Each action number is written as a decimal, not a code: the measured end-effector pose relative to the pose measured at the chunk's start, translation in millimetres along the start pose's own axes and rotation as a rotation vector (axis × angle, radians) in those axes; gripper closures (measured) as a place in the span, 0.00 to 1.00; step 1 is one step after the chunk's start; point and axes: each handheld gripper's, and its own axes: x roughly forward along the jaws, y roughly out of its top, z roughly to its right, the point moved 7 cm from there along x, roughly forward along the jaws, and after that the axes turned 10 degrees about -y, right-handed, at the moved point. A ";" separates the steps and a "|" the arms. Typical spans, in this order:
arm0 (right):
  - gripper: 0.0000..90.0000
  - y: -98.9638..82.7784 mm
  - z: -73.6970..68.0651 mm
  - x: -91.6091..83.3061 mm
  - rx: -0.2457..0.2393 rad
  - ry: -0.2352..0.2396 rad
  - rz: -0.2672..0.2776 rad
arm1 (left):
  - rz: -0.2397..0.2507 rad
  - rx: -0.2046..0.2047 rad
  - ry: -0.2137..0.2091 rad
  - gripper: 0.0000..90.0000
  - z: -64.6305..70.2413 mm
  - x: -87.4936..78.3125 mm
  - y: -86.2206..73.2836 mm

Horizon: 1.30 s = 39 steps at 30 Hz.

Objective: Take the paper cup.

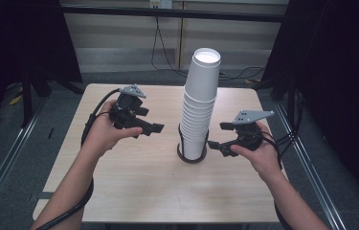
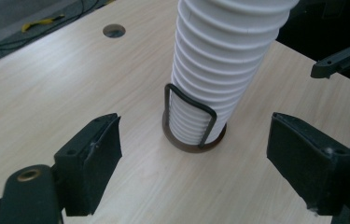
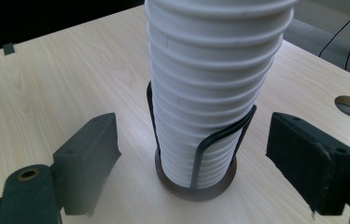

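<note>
A tall stack of white paper cups [image 1: 200, 103] is seen at the centre of the high view, nested upside down and seated in a dark wire holder [image 1: 192, 152] on the desk [image 1: 134, 191]. The holder's round base and upright wire loops appear to be there to keep the column from toppling; the stack leans slightly to the upper right of the frame.

The left gripper [image 1: 152, 128] is held left of centre, apart from the cups, with its jaws pointed toward the stack. In the left gripper view [image 2: 193, 165] the jaws are spread wide with nothing between the pads, the holder being framed in the gap farther off. The right gripper [image 1: 218, 136] is held just right of the holder's base, close to the lowest cups but not touching them; in the right gripper view [image 3: 193, 163] its jaws are likewise spread and empty, with the stack centred between them.

Both tools seem to be aimed at the stack from opposite sides, probably so that a cup can be steadied and another drawn off.
</note>
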 end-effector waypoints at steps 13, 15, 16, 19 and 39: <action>0.19 34.5 10.3 -10.8 0.029 -0.006 0.069 | -0.002 0.058 -0.004 0.20 12.4 -1.6 41.0; 0.19 38.2 10.6 -13.1 0.026 -0.002 0.078 | 0.007 0.058 -0.021 0.20 14.9 -1.4 46.9; 0.19 40.2 10.8 -14.4 0.021 -0.004 0.084 | 0.002 0.061 -0.018 0.20 15.0 -1.8 49.1; 0.19 45.5 11.6 -18.4 0.024 -0.007 0.099 | 0.012 0.059 -0.023 0.20 16.5 -1.5 57.1; 0.19 89.8 8.5 -8.9 0.016 -0.018 0.118 | 0.021 0.100 -0.061 0.18 22.3 8.9 89.7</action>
